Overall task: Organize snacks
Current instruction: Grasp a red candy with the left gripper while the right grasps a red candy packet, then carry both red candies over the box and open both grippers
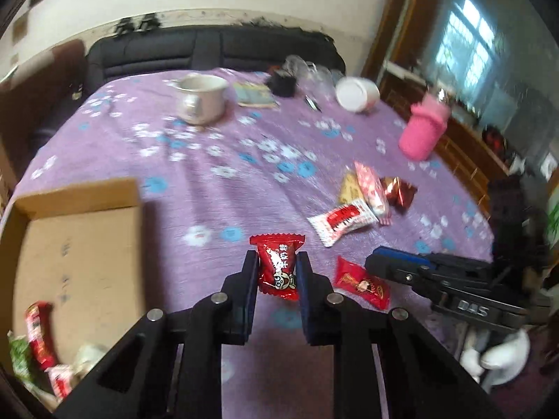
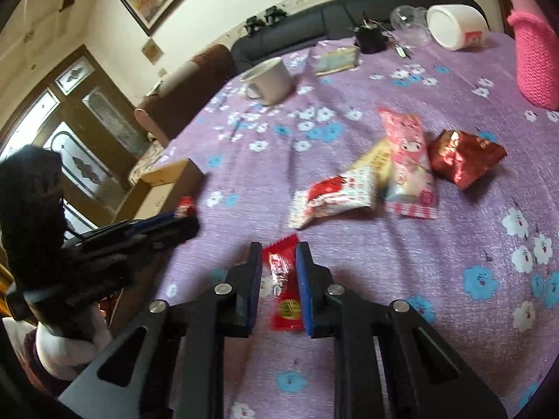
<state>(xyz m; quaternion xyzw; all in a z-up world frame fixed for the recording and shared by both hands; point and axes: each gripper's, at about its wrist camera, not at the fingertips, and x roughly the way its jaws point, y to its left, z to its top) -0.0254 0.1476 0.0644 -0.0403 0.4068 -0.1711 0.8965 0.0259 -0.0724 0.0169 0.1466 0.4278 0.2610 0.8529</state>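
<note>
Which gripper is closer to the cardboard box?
Left. The left gripper, shut on a red candy, is just right of the box. The right gripper, around another red candy, is farther right, beyond the left one.

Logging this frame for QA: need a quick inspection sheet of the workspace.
Surface: table under purple floral cloth.
Job's things: cardboard box holding some snacks; loose snack pile; foil packet.
Clutter: white mug, tipped white cup, pink knitted holder.
Grippers: left gripper shut on red candy; right gripper around red wrapper.
Cables: nothing seen.
Surroundings: dark sofa, window.
</note>
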